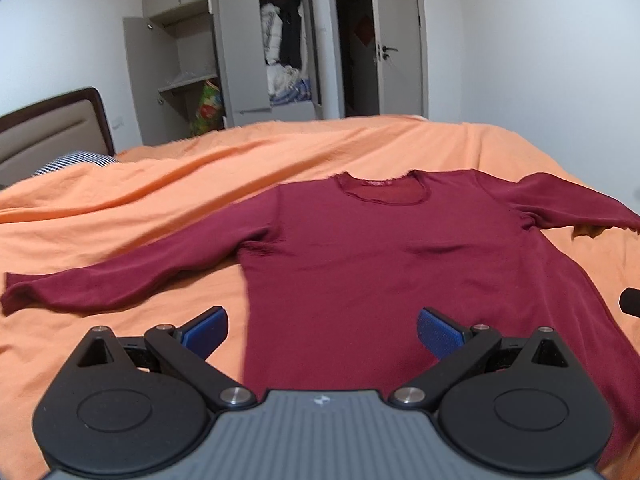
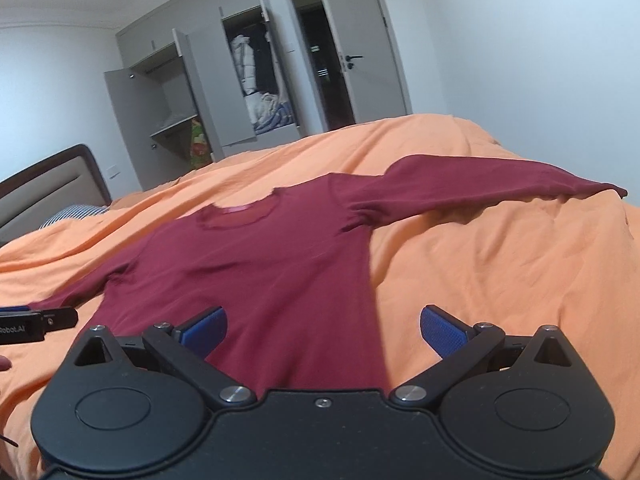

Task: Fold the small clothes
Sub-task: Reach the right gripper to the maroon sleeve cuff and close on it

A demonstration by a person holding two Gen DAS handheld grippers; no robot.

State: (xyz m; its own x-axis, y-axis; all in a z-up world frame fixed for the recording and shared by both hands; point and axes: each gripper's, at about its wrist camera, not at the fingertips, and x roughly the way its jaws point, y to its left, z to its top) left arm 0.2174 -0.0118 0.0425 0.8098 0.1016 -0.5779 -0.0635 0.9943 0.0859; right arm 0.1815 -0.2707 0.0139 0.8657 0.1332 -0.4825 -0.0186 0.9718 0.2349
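Shirt point(image 1: 360, 264) of dark red cloth, long-sleeved, spread flat and face up on the bed point(image 1: 160, 184) with its orange cover. Neckline point(image 1: 380, 190) at the far end, toward the wardrobe point(image 1: 240, 60); hem at the near end, just under both cameras. Long axis of the body therefore from near to far, with the sleeves across it: left sleeve point(image 1: 120, 280) out to the left and a little toward the near side, right sleeve point(image 2: 480, 188) out to the right and toward the far side.

Left hand-held gripper point(image 1: 322, 334) above the near left part of the hem, blue pads wide apart, nothing between them. Right hand-held gripper point(image 2: 324, 334) above the near right part of the hem, also wide apart and empty. No fold in the shirt yet, so probably the very start of the task.

For a good first step: better to bring one sleeve across the body first, taking the cuff and not the middle of the sleeve, so that the cloth does not bunch. Pinching only the top layer to be avoided; the orange cover lies directly below and can easily come up together with the shirt. Slight wrinkles near the right armpit, worth smoothing before any fold. Fold lines best kept parallel to the long axis.
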